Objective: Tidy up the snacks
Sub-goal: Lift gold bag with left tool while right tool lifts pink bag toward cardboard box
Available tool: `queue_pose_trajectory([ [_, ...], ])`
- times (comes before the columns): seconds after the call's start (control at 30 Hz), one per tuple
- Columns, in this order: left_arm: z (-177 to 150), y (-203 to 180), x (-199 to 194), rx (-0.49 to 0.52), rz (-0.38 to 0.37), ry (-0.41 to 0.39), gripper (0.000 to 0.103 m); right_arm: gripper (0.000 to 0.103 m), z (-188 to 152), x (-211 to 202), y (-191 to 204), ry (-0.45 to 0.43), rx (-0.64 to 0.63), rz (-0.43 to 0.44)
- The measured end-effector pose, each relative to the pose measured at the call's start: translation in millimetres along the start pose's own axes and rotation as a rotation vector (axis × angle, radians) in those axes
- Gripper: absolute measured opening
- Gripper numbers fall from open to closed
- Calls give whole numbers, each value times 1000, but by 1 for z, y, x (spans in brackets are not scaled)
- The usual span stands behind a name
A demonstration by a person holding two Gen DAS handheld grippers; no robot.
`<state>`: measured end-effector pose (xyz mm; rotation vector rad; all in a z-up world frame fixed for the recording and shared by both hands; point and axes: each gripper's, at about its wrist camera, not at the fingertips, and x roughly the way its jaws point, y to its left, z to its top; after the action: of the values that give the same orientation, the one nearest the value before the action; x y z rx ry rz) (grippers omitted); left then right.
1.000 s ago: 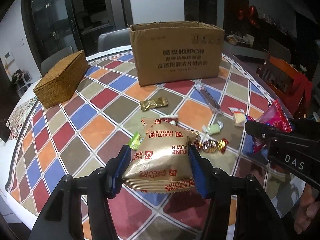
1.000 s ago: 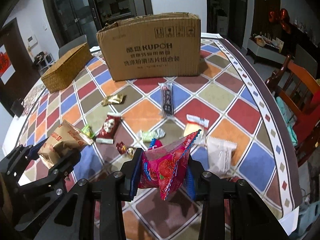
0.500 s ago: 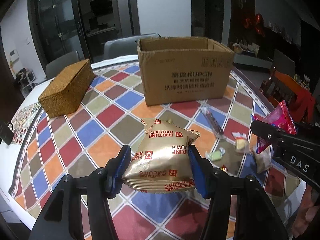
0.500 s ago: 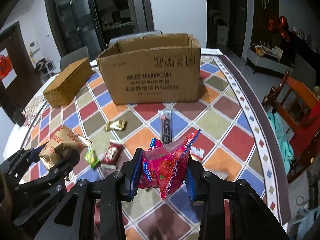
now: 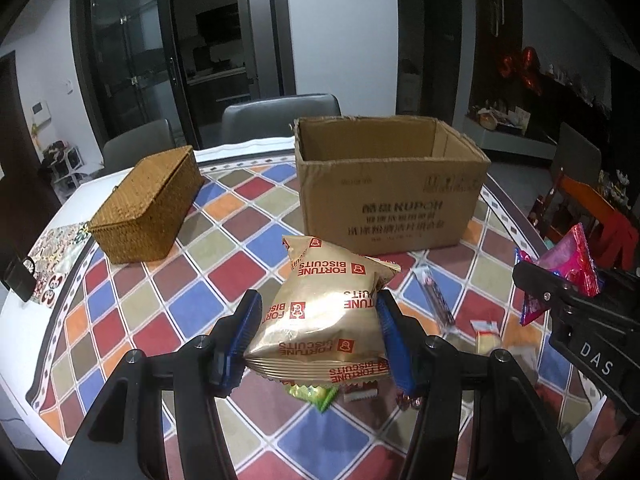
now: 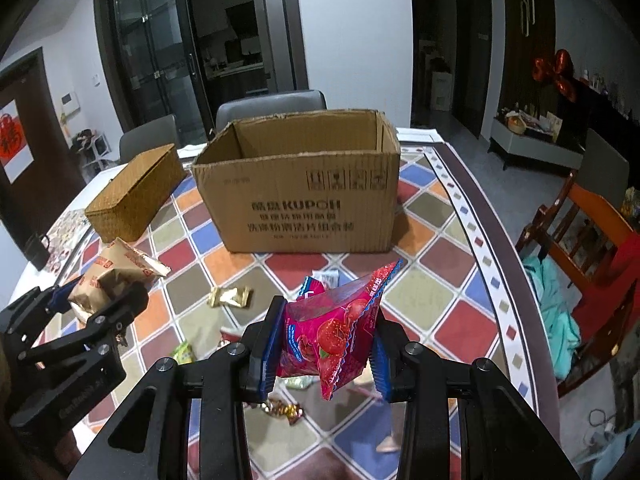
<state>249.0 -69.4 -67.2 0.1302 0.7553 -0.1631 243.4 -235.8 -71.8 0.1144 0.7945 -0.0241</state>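
Snacks in both grippers, held clear above the table (image 5: 132,304). We see the left gripper (image 5: 320,338) pinching a gold biscuit packet (image 5: 326,316) between its blue pads (image 5: 246,328); the packet bulges up past the fingertips, printed face toward the camera. The right gripper (image 6: 324,354) squeezes a pink packet (image 6: 334,340) with red fruit printed on it, one corner sticking up to the right.

Straight ahead of both stands the open cardboard box (image 6: 304,208), flaps up, dark print on its front face; we cannot see its floor. Left of it and apart sits a closed wicker box (image 5: 146,204).

Loose sweets lie on the checked cloth below us: a gold-wrapped candy (image 6: 232,297) between the grippers and the cardboard box, a green one (image 6: 183,352) nearer the left gripper, a long clear-wrapped stick (image 5: 434,300) to the right of the biscuit packet. Grey chairs (image 6: 272,110) stand behind the table; an orange wooden chair (image 6: 592,232) is at the right edge.
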Motion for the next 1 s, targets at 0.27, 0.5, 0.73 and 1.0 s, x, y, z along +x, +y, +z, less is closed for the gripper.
queue_pose_trajectory([
  [0.27,30,2,-1,-27,-1,-32,57,39,26,-1,-3,-47,0,-16],
  [0.5,54,1,1,-36,-7,-64,57,39,50,0,-4,-90,-15,-34],
  [0.73,85,1,13,-38,-4,-79,57,39,85,6,-9,-124,-27,-27],
  [1.0,116,0,29,-46,-12,-83,58,39,121,14,-12,-150,-34,-23],
])
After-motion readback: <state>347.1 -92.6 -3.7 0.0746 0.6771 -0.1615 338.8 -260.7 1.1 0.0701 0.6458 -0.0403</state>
